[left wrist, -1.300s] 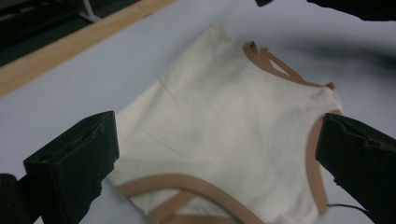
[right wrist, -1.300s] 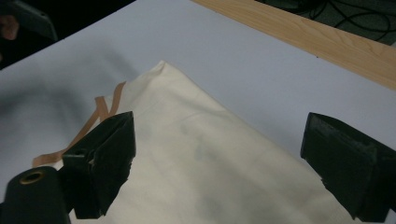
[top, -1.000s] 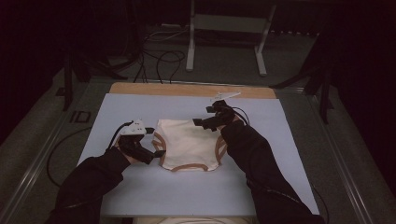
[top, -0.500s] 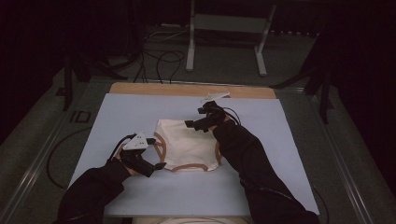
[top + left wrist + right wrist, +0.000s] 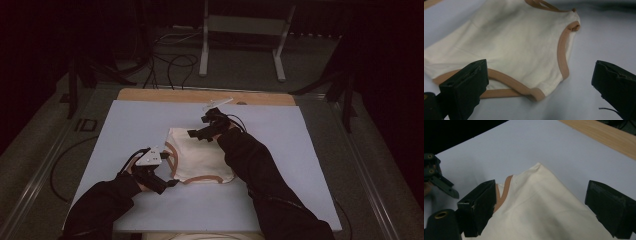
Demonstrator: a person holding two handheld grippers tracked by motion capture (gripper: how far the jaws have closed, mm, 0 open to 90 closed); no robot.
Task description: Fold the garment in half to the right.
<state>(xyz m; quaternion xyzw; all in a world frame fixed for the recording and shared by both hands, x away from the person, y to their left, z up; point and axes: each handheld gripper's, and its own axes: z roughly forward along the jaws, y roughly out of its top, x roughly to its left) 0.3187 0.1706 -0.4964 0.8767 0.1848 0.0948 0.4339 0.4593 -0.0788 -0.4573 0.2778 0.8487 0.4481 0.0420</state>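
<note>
Your cream garment (image 5: 200, 155) with tan trim lies flat near the middle of the pale blue table cover (image 5: 300, 165), with a strip of bare wooden table (image 5: 150, 95) beyond the cover's far edge.

Your left gripper (image 5: 167, 181) sits at the garment's near left corner. Its jaws are spread wide and hold nothing. In the left gripper view the garment (image 5: 511, 45) lies ahead between the two jaws (image 5: 541, 82), and the tan-trimmed corner (image 5: 536, 93) rests on the cover just in front of them. The left jaw overlaps the tan hem in that view, but you cannot tell whether it touches the cloth.

Your right gripper (image 5: 197, 133) is at the garment's far edge, near its far left corner. Its jaws are also spread apart, pinching nothing. In the right gripper view the garment's pointed corner (image 5: 537, 166) rises between the jaws (image 5: 540, 210), with a short strip of tan trim (image 5: 504, 190) just beside the left jaw. Whether the jaws rest on the cloth or hover over it, you cannot tell.
</note>
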